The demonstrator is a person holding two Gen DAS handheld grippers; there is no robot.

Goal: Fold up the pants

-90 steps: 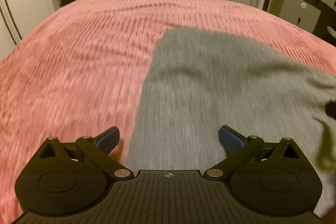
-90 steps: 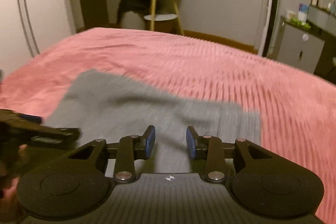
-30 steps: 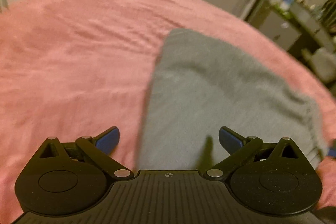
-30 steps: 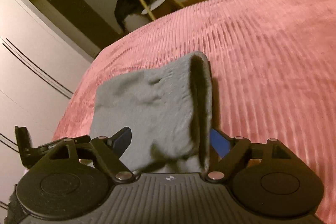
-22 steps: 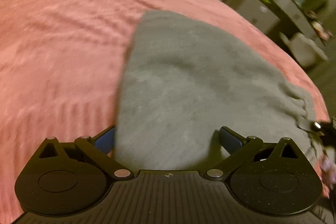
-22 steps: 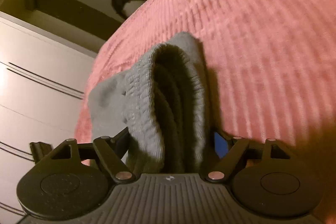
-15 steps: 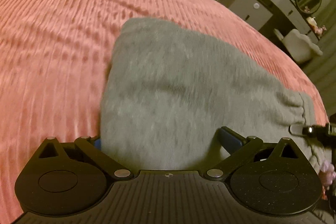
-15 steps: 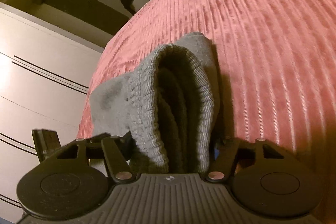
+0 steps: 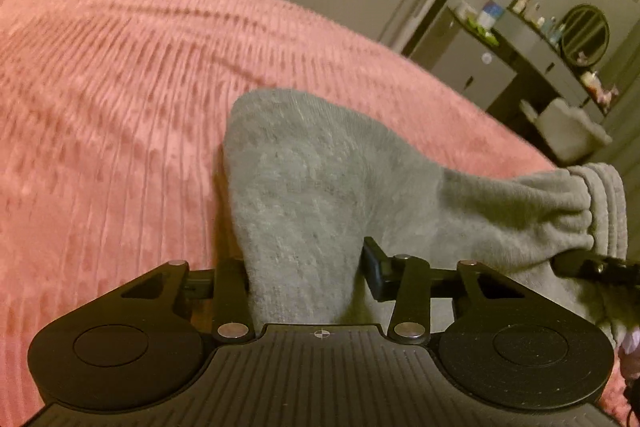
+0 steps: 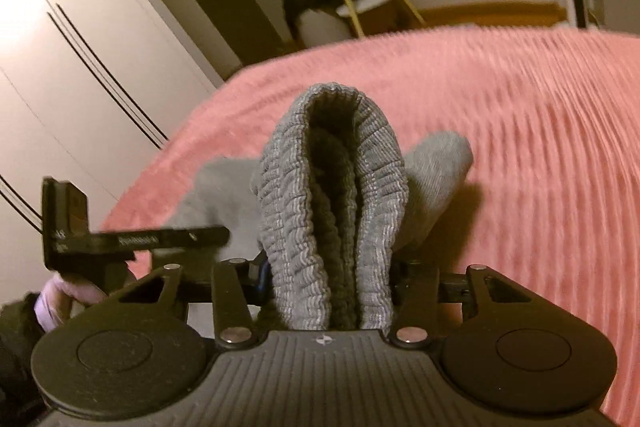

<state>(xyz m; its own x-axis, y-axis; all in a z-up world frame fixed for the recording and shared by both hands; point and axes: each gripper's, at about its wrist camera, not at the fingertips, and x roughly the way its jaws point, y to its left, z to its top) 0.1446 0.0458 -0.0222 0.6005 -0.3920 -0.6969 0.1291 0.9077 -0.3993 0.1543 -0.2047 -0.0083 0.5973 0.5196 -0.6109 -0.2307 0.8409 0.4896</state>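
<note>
**Both grippers closing on the pants**

Closing from wide open a second earlier, the left gripper (image 9: 302,275) pinched a bunched edge of the grey pants (image 9: 320,187) on the pink bedspread (image 9: 100,107). The right gripper (image 10: 332,275) was closing around the ribbed waistband (image 10: 332,195) (folded double), so a lift looked ready. Pad contact stayed hidden under fabric; the legs were out of frame.

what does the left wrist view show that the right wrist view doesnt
Only the left wrist view: the plain grey side of the pants bunched in the closing left gripper, and a dresser with a round mirror. Only the right wrist view: the ribbed waistband pinched in the closing right gripper, and a white wardrobe. Both: the pink bedspread.
</note>
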